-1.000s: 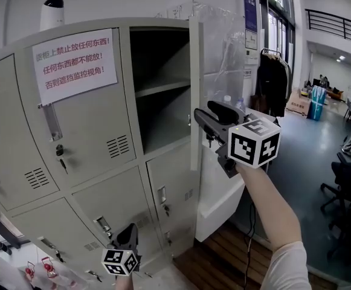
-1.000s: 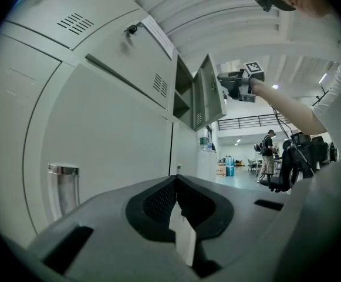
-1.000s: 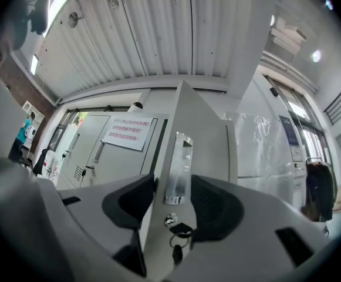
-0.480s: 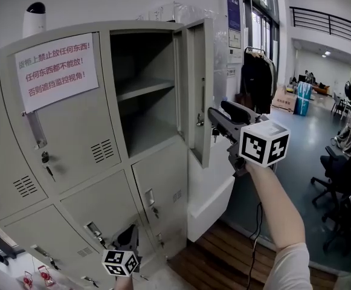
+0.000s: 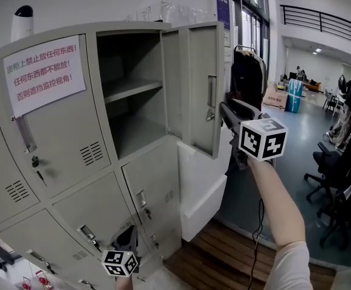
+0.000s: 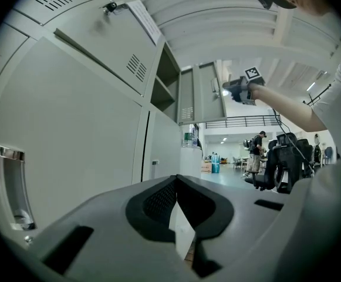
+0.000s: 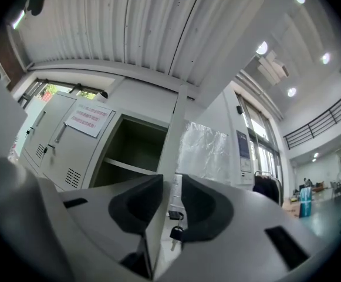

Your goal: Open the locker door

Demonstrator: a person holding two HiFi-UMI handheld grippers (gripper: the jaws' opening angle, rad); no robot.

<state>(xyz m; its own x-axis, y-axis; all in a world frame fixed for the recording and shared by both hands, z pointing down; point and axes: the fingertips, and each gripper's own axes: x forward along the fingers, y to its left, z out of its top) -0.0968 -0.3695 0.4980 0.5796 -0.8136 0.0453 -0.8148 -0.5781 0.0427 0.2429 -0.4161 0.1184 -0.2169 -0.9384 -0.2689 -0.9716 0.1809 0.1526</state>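
Head view first: I see the locker door (image 5: 200, 83) standing wide open at 12 o'clock, in the top row of grey lockers. At 10 o'clock a white sign (image 5: 42, 74) carries red print; its middle line reads "任何东西都不能放!". My right hand-held gripper (image 5: 226, 110) sits at the door's free edge, at 3 o'clock of it. The left hand-held gripper (image 5: 128, 234) hangs low at 6 o'clock, near the bottom lockers.

Left gripper view: its jaws are pressed together at the tips and grip nothing.

Right gripper view: the jaws are closing with the door's edge between them. A gap shows beside the edge, where keys (image 7: 174, 231) dangle.
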